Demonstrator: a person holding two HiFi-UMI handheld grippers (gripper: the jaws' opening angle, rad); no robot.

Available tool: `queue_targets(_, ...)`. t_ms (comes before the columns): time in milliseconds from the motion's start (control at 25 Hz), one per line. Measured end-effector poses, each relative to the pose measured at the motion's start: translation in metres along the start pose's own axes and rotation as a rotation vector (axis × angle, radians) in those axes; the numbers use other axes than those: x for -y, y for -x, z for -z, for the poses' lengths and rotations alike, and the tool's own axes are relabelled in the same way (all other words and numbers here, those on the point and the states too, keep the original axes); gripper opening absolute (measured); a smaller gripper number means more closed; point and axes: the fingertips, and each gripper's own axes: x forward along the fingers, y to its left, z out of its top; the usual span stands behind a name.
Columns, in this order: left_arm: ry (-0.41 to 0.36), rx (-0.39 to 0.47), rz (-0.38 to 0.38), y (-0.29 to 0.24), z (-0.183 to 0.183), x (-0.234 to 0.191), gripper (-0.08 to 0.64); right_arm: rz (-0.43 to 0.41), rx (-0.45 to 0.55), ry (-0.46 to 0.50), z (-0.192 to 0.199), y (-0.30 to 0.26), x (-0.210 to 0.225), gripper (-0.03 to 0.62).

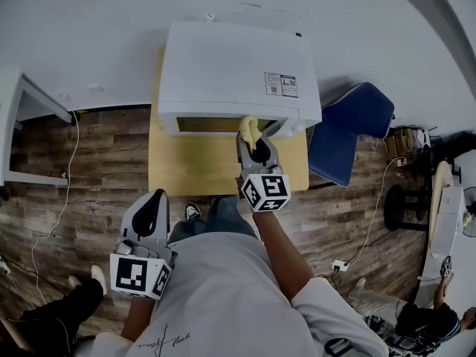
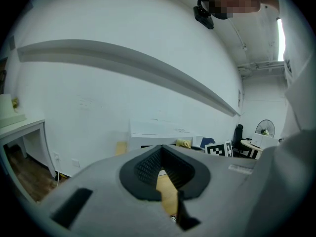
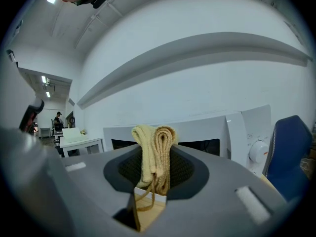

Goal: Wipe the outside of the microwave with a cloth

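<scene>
Nearest the person, the left gripper (image 1: 154, 204) is held low by the body, on the near left, well apart from the table (image 1: 186, 171). Its jaws are together with nothing between them. It is taking no part in the work.

Further out, the right gripper (image 1: 254, 144) reaches forward over the wooden table. Its jaws are clamped on a folded yellow cloth (image 1: 250, 129), and the fold stands up past the tips with a loose thread hanging below.

Beyond that, the white microwave (image 1: 230, 71) sits at the far side of the table against the wall. The cloth is at the upper edge of its front face, right of the door window and left of the dial (image 3: 257, 152). From above the cloth appears to meet the front, but the right gripper view suggests a gap, so contact is not confirmed.

A blue chair (image 1: 349, 129) stands to the right of the table.

Assessment: the cloth is picked up and brought to the front of the microwave. No surface shows any sign of having been wiped. The task is judged to be at an early stage, with the front, top and both sides left to do.
</scene>
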Motion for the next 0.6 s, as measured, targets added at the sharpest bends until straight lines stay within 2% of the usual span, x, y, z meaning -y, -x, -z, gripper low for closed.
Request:
queue_targets(280, -0.005, 0.012, 0.006, 0.000, -0.003, 0.000, -0.006, -0.075, -0.013, 0.016, 0.001, -0.010, -0.027, 0.117)
queue_targets(600, 0.006, 0.019, -0.033, 0.010, -0.003, -0.011, -0.006, -0.186, -0.039, 0.031, 0.008, -0.026, -0.072, 0.117)
